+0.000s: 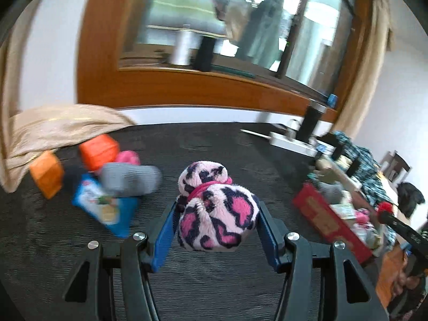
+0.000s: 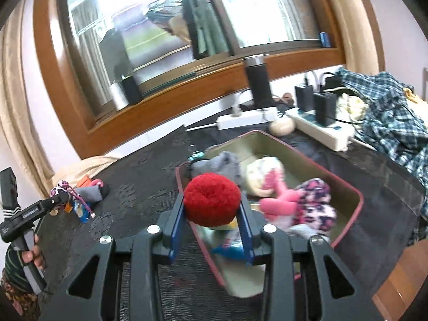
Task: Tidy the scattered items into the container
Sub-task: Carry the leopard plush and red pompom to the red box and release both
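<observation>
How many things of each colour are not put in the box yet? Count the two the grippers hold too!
Orange boxy packs: 2
Plain pink soft thing: 1
Grey rolled sock: 1
Blue flat packet: 1
Pink leopard-print fuzzy sock bundle, in left gripper: 1
Red fluffy ball, in right gripper: 1
Total: 7
</observation>
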Tool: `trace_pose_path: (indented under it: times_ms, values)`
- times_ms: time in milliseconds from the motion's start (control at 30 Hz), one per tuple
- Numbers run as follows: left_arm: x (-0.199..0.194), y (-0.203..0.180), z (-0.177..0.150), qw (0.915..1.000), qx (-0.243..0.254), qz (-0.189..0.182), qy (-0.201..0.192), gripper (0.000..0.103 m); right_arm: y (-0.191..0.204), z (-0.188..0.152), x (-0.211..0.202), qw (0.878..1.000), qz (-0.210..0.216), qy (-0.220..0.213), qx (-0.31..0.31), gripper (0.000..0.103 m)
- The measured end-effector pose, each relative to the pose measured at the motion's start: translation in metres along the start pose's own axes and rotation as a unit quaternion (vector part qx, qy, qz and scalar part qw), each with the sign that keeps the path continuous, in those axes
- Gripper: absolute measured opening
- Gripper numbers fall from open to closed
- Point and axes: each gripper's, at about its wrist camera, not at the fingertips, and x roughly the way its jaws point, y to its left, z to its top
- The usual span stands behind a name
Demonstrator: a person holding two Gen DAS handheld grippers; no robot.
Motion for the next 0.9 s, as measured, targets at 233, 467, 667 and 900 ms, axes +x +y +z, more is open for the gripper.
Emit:
trace_pose_path:
  times_ms: [233, 467, 667, 900]
  values:
    - [0.015, -0.077, 0.001, 0.9976, 0.049, -0.048, 0.014, 0.059, -0.025, -0.006, 0.012, 1.0, -0.005, 0.014, 0.002, 0.042]
    - [0.039, -0.139, 0.013, 0.9936, 0.087, -0.068, 0.024, 0.059, -0.04, 0.006, 0.014, 1.0, 0.0, 0.003, -0.004, 0.042]
    - [0.07, -0.192, 0.031, 0.989, 0.106, -0.098, 0.032, 0.059, -0.054, 0.018, 0.014, 1.0, 0.012, -0.006, -0.006, 0.042]
    - [0.119, -0.249, 0.053, 0.9832, 0.125, -0.127, 0.038, 0.059, -0.076, 0.023, 0.014, 1.0, 0.021, -0.009, 0.011, 0.042]
